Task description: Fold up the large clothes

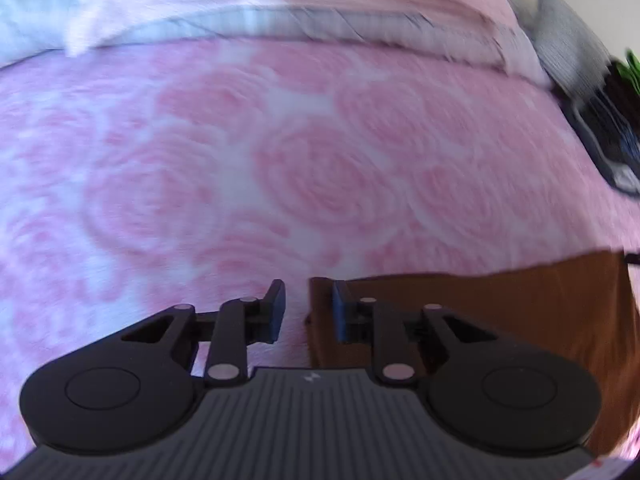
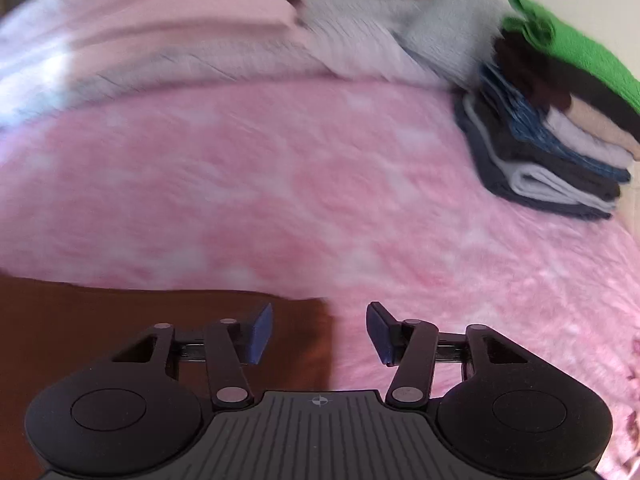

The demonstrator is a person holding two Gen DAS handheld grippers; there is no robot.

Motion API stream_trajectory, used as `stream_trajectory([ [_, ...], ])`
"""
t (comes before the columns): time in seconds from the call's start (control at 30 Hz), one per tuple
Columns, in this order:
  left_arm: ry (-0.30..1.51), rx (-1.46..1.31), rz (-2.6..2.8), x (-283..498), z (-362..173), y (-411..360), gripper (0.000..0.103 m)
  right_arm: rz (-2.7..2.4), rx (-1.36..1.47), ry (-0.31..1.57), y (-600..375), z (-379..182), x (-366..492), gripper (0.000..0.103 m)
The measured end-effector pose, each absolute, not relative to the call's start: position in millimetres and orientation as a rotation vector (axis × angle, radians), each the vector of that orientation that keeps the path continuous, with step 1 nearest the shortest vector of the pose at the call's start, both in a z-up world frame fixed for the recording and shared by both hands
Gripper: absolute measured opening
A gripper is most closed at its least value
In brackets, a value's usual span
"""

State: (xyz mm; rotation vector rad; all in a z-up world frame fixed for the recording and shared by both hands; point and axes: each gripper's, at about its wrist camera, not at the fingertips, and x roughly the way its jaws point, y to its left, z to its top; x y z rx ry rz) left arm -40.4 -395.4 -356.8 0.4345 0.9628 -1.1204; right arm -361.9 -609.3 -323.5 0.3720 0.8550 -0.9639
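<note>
**Supervisor:** Report jaw state, both claws.

**Operator:** I read the left gripper [image 1: 307, 310] as parted by a narrow gap, nothing pinched. The near corner of the brown garment [image 1: 500, 312] sits at that gap: its left edge runs just inside the claw's right-hand finger, and the rest spreads away to that side. The pads do not press on the cloth. The right gripper [image 2: 318, 334] stands wider, also empty. In its view the same brown garment [image 2: 140, 320] lies under and beyond the left-hand finger; its right-hand corner ends between the two fingers, nearer the left one.

**Supervisor:** So the garment lies between the two claws?

**Operator:** Yes. It lies flat on the pink rose-patterned bedspread [image 1: 280, 160], one claw at each near corner. The visible far edge runs across from claw to claw, so I take the span between them as its long axis; the full extent is out of frame.

**Supervisor:** Which claw is better placed?

**Operator:** Left. Its gap is already at the cloth edge. The right needs a small shift toward its left-hand side before closing, in my judgement.

**Supervisor:** Anything ahead?

**Operator:** A stack of folded clothes [image 2: 560, 120] lies well ahead and to the right of the right claw, clear of the work.
</note>
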Motion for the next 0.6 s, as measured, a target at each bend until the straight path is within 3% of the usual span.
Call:
stream_trajectory([
  [0.13,0.987,0.388,-1.177,-63.5,-332.8,-366.5,0.02,-0.792,0.395,0.847,-548.9,-324.8,-350.1,0.05],
  [0.3,1.028,0.508,-1.282,-116.1,-345.0,-336.8,0.02,-0.795,0.386,1.018,-523.5,-379.1,-354.7,0.049],
  [0.47,1.093,0.506,-1.154,-118.6,-356.9,-334.8,0.018,-0.811,0.497,1.0,-525.9,-359.1,-369.9,0.05],
  [0.6,1.09,0.506,-1.08,-132.6,-327.7,-338.1,0.03,-0.799,0.56,0.954,-518.8,-333.8,-384.9,0.051],
])
